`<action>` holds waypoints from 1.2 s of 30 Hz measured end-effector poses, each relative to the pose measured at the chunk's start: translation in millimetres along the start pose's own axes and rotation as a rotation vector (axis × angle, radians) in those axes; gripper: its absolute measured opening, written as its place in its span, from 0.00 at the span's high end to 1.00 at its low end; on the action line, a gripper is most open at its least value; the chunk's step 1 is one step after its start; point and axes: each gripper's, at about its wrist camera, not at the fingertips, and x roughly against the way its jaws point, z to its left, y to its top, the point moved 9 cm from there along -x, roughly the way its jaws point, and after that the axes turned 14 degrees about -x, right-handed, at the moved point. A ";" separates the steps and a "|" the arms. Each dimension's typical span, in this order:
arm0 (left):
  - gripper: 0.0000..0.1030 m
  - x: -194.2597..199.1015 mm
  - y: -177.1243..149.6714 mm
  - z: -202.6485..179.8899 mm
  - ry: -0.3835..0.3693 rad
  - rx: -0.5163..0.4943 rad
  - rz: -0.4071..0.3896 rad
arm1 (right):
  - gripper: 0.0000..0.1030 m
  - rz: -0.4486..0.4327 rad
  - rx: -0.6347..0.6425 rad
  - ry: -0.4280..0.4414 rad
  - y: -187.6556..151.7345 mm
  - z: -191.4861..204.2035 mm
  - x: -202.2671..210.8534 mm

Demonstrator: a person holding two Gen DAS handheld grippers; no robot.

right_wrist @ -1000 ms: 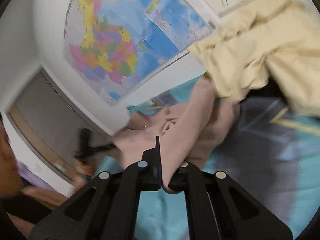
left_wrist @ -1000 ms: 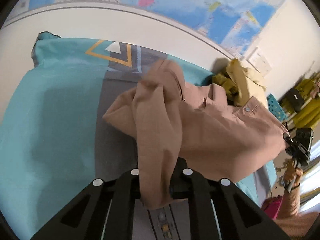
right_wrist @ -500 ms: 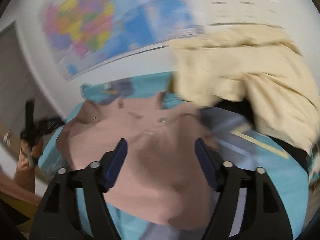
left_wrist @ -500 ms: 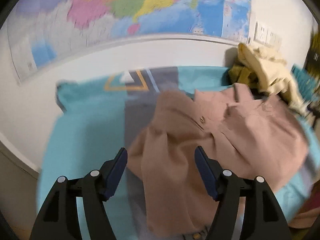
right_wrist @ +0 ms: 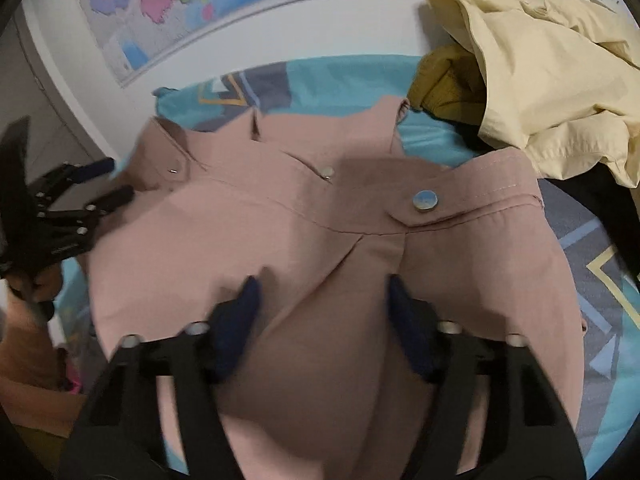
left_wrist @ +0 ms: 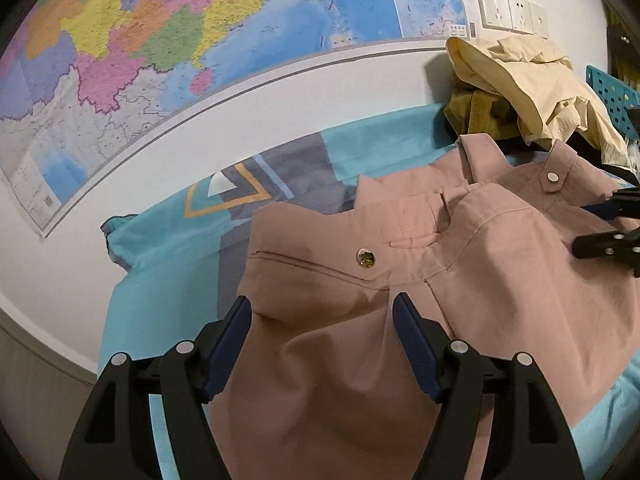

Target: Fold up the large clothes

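A dusty-pink garment [left_wrist: 500, 280] with a buttoned waistband lies spread on the teal and grey bed sheet [left_wrist: 160, 248]. My left gripper [left_wrist: 320, 304] hovers over its left part, just below a gold button [left_wrist: 365, 258]. Its jaws are opening and the cloth lies loose under them. My right gripper [right_wrist: 322, 284] hangs over the right part of the pink garment [right_wrist: 280, 232], below a silver snap [right_wrist: 425, 200]. Its jaws are closing and the pads press on nothing. Each gripper shows in the other's view, the right gripper [left_wrist: 588, 226] and the left gripper [right_wrist: 114, 178].
A heap of cream and olive clothes [left_wrist: 532, 80] sits at the back right against the wall, close to the waistband. A large map [left_wrist: 200, 40] and wall sockets [left_wrist: 508, 8] are behind. A teal perforated crate [left_wrist: 612, 96] stands at the far right.
Both grippers let go of the pink garment, which dropped from a hanging bunch to lie flat on the sheet. Both opened wide and swung over the waistband; the right has narrowed since.
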 end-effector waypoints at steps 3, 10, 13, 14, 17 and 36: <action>0.32 -2.0 -0.7 1.1 0.007 -0.001 0.004 | 0.82 -0.012 0.034 -0.031 -1.2 -1.0 -3.4; 0.32 -5.2 -2.9 9.7 0.018 0.015 0.015 | 0.97 -0.152 0.037 0.019 19.5 5.4 31.0; 0.35 0.2 2.9 19.0 0.048 0.025 -0.007 | 0.97 -0.286 0.053 0.043 42.6 14.2 65.7; 0.36 1.8 6.3 24.1 0.063 0.034 -0.016 | 0.97 -0.327 0.056 0.054 52.5 17.1 74.2; 0.37 -2.3 13.1 35.3 0.064 0.070 -0.024 | 0.98 -0.322 0.014 0.064 66.8 13.2 63.9; 0.28 -83.3 -39.1 49.7 -0.128 0.274 0.157 | 0.37 -0.259 -0.018 -0.062 10.1 -41.9 90.1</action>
